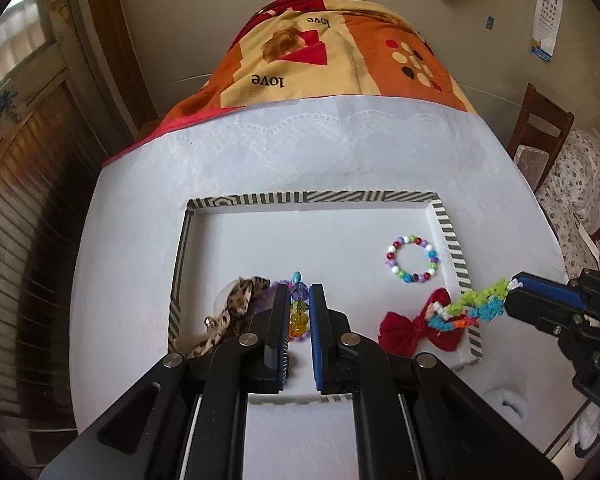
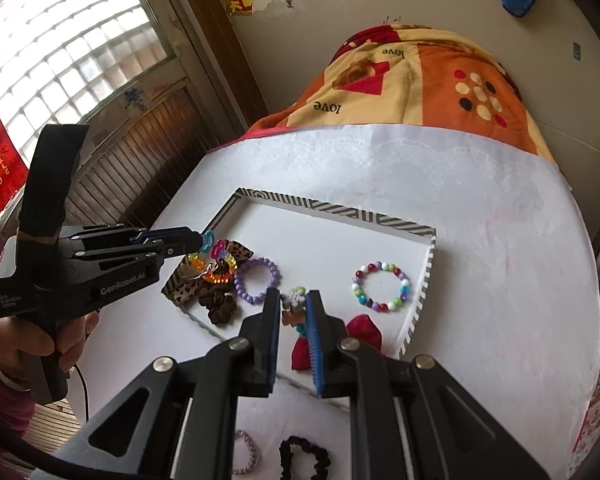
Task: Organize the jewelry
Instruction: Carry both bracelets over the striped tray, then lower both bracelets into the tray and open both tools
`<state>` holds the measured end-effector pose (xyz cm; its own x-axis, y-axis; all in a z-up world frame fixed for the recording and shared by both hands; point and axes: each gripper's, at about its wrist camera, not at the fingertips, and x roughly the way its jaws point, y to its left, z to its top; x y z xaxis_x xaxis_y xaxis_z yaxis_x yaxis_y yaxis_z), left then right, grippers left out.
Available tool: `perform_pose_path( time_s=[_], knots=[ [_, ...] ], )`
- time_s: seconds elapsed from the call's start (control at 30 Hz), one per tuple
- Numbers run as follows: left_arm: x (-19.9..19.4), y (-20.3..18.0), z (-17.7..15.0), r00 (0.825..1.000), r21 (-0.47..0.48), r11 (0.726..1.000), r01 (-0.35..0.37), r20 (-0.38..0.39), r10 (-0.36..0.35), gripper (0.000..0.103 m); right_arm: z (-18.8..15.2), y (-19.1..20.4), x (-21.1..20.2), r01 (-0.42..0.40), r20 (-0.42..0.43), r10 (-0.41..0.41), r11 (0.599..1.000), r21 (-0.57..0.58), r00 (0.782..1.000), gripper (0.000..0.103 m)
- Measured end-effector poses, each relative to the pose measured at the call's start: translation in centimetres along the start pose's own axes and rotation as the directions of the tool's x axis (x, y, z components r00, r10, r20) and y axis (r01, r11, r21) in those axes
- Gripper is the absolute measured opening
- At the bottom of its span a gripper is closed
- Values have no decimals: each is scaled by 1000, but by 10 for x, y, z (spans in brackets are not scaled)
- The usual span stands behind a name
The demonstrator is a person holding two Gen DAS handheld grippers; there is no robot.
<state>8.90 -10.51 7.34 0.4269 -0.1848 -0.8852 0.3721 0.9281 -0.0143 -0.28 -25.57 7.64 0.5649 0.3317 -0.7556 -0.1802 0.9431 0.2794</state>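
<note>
A white tray with a striped rim (image 1: pixel 308 197) (image 2: pixel 340 210) lies on the white-covered table. My left gripper (image 1: pixel 300 290) (image 2: pixel 200 240) is shut on a string of clear coloured beads (image 1: pixel 299 314) (image 2: pixel 214 258), hanging over the tray's left end. My right gripper (image 2: pixel 293 296) (image 1: pixel 514 284) is shut on a bracelet of blocky green, blue and orange pieces (image 1: pixel 480 304) (image 2: pixel 294 306) above the tray's right near corner. In the tray lie a multicoloured bead bracelet (image 1: pixel 412 260) (image 2: pixel 382 286), a purple bead bracelet (image 2: pixel 258 274), a leopard-print bow (image 1: pixel 240 300), a red bow (image 1: pixel 404 330) (image 2: pixel 364 332) and a brown scrunchie (image 2: pixel 220 304).
A black scrunchie (image 2: pixel 302 460) and a pink spiral hair tie (image 2: pixel 246 456) lie on the cloth in front of the tray. A hump under an orange patterned blanket (image 1: pixel 340 52) rises at the table's far end. A wooden chair (image 1: pixel 540 120) stands to the right, slatted wooden panelling (image 2: pixel 132 152) to the left.
</note>
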Motion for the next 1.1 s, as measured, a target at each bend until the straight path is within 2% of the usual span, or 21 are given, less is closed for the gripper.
perform_pose_path(
  time_s=[0.3,0.67,0.87,1.1],
  knots=[
    [30,9,29,1000,-15,1000,5,-21,-5,2,19,-5,36,-7,-42,7,1000,5,999,13],
    [76,36,60,999,-69,997,-30,-45,27,2,49,-4,94,-19,-104,16,1000,-24,994,13],
    [105,69,54,994,-138,987,-78,-92,66,2,66,-27,129,14,-147,-16,1000,-14,989,13],
    [129,100,32,985,-196,973,-119,-150,90,2,55,-76,163,92,-204,-80,995,47,976,13]
  ],
)
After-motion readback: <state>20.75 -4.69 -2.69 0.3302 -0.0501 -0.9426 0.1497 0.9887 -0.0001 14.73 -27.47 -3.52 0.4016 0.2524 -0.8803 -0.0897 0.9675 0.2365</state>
